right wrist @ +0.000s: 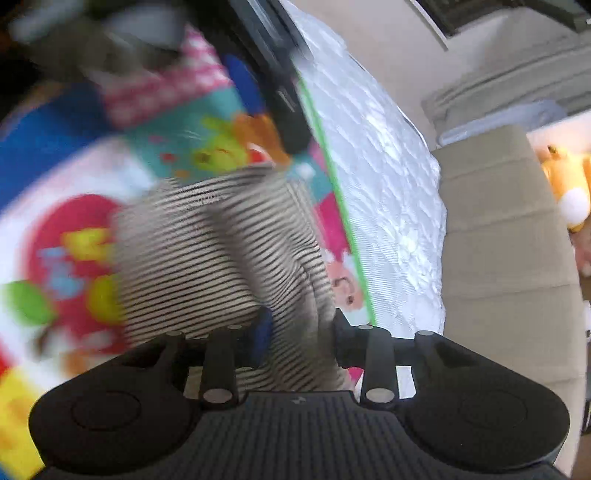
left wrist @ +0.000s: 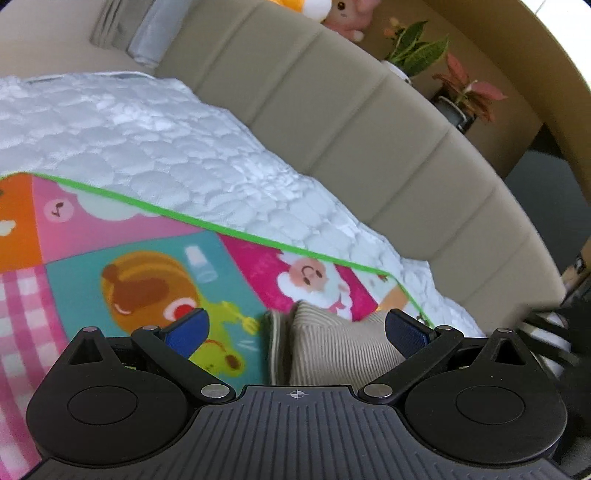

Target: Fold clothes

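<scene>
A striped beige garment lies on a colourful cartoon play mat spread over a white quilted bed. My left gripper is open, its blue-padded fingers spread either side of a folded edge of the garment without touching it. In the right wrist view, which is blurred by motion, my right gripper is shut on the striped garment, which stretches away from it over the mat. The other gripper's dark body shows at the garment's far end.
A white quilted mattress lies under the mat, with a beige padded headboard along its side. Plush toys and potted plants stand beyond the headboard. Folded bedding lies at the far end.
</scene>
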Available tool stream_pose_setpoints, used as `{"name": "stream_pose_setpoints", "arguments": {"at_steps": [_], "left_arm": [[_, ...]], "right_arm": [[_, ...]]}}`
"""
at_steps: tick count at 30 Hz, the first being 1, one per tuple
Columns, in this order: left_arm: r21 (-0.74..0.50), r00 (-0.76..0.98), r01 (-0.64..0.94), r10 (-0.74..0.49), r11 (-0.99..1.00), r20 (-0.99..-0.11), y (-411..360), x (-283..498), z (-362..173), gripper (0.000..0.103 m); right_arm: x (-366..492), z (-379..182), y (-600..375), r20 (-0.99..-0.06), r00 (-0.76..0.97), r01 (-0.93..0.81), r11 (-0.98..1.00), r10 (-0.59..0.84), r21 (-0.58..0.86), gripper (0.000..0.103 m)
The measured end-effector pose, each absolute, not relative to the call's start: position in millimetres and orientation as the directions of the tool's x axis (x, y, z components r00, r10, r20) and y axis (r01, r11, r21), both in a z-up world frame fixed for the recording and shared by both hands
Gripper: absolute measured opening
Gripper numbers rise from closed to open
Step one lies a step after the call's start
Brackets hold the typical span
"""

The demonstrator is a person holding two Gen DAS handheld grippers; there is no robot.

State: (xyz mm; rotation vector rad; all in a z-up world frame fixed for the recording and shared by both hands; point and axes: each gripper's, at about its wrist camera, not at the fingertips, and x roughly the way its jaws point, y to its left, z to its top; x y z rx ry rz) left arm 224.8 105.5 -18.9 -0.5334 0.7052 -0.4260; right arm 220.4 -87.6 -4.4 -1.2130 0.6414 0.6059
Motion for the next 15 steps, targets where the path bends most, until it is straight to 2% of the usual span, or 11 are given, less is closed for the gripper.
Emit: {"name": "stream_pose_setpoints", "arguments": {"at_steps": [5,8,10,12,15], "left_arm": [[-0.673,0.6,0.306,-0.685,0.673,-0.413,97.6,235.8,-31.5,0.103],[-0.618,0.553,0.38,-0.705,0.688,-0.444,68.7,233.3,-36.0,0.103],[-0.554,0.553,0.402,-0.676,0.729,-0.487,50.7,231.1,-40.9,0.103],[-0.496,0.565,0.378,-0.619,0.782,-0.545,40.0,233.3,-49.8,0.103],[-0.463,0.581,0.292,-0.539,0.837,-0.609,40.4,240.4,-63.5,0.103]], "right_arm": [[254.9,-33.4,-91.0,-0.692,0.717,-0.677,0.319,0.083,-0.663,0.032],[250.9,-32.2,-97.0,-0.679,0.727,-0.66,0.376,0.101,-0.65,0.034],[242.4,-21.9,-107.3,-0.659,0.745,-0.632,0.424,0.104,-0.649,0.051],[235.5,-3.6,-120.0,-0.633,0.767,-0.587,0.515,0.107,-0.624,0.089],[228.5,24.4,-144.3,-0.592,0.797,-0.501,0.682,0.123,-0.532,0.103]]}}
